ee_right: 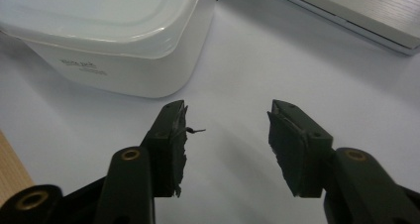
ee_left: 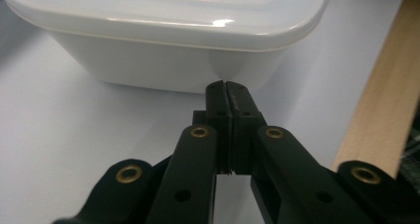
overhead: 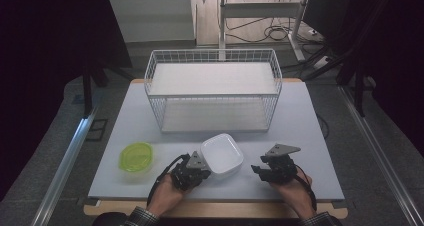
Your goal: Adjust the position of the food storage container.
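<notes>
A white lidded plastic container (overhead: 222, 155) stands on the pale table (overhead: 300, 136) near its front edge. My left gripper (overhead: 205, 174) sits just to the container's left with its jaws shut and nothing between them. In the left gripper view the closed tips (ee_left: 228, 85) are right at the container's side wall (ee_left: 163, 65); I cannot tell whether they touch it. My right gripper (overhead: 257, 170) rests on the container's right, a short gap away. In the right gripper view its jaws (ee_right: 228, 112) stand open over bare table, with the container (ee_right: 109, 30) ahead and to the left.
A white wire basket (overhead: 212, 88) stands at the middle back of the table, its base (ee_right: 356, 11) showing in the right gripper view. A round green lidded tub (overhead: 136, 157) sits at the front left. The table's wooden front edge (ee_left: 381, 100) runs close behind both hands.
</notes>
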A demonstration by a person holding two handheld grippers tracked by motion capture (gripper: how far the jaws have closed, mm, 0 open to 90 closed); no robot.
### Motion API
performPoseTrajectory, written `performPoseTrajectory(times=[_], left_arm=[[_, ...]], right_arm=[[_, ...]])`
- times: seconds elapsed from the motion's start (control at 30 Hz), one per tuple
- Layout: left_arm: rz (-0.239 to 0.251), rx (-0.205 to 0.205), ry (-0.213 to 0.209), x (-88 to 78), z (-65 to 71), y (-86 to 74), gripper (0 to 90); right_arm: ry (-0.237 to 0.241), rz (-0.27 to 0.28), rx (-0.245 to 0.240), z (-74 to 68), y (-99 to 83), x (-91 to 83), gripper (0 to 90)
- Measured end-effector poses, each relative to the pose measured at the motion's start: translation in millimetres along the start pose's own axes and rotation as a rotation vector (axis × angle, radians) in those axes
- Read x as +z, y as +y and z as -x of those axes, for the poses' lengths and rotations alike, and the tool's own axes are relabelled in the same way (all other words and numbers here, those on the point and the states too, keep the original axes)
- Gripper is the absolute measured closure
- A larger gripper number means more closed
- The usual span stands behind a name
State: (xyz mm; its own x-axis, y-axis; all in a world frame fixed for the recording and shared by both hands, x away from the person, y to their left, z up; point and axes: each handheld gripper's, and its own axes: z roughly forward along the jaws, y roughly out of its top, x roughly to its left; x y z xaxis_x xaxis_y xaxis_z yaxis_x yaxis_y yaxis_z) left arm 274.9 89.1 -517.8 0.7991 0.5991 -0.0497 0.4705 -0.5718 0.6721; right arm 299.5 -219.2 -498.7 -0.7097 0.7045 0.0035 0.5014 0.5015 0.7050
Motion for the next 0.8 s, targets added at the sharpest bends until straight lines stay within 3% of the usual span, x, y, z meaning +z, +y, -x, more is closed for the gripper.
performPoseTrajectory(times=[0.13, 0.23, 0.3, 0.33, 0.43, 0.47, 0.57, 0.7, 0.73, 0.8], left_arm=[[0.029, -0.095, 0.072, -9.4, -26.0, 0.6, 89.7], [0.048, -0.114, 0.126, -6.2, -49.9, 7.1, 89.7], [0.052, -0.118, 0.136, -2.8, -52.9, 10.0, 89.7], [0.058, -0.110, 0.155, 3.0, -55.9, 14.0, 89.7], [0.075, -0.123, 0.150, 10.8, -58.1, 17.2, 89.6], [0.065, -0.107, 0.148, 14.7, -60.2, 18.1, 89.6], [0.067, -0.104, 0.135, 14.9, -60.5, 17.3, 89.6], [0.064, -0.100, 0.100, 10.2, -56.6, 17.2, 89.7], [0.074, -0.105, 0.072, 9.4, -47.7, 16.8, 89.6], [0.062, -0.086, 0.064, 8.7, -42.5, 16.9, 89.6]], right_arm=[[0.035, -0.002, 0.013, -4.5, 2.1, 0.1, 65.5], [0.079, -0.021, 0.002, -14.6, 5.5, 2.5, 76.6], [0.097, -0.024, 0.005, -17.6, 6.4, 3.4, 78.8], [0.133, -0.031, 0.010, -23.9, 8.5, 5.8, 83.6], [0.158, -0.037, -0.007, -30.1, 10.7, 9.4, 85.2], [0.166, -0.045, -0.028, -36.8, 13.1, 13.8, 85.1], [0.155, -0.049, -0.039, -39.2, 14.6, 16.4, 84.9], [0.126, -0.055, -0.031, -32.6, 15.6, 17.8, 83.9], [0.094, -0.053, -0.011, -25.7, 15.1, 16.4, 82.9], [0.079, -0.051, 0.000, -21.4, 14.9, 15.3, 82.8]])
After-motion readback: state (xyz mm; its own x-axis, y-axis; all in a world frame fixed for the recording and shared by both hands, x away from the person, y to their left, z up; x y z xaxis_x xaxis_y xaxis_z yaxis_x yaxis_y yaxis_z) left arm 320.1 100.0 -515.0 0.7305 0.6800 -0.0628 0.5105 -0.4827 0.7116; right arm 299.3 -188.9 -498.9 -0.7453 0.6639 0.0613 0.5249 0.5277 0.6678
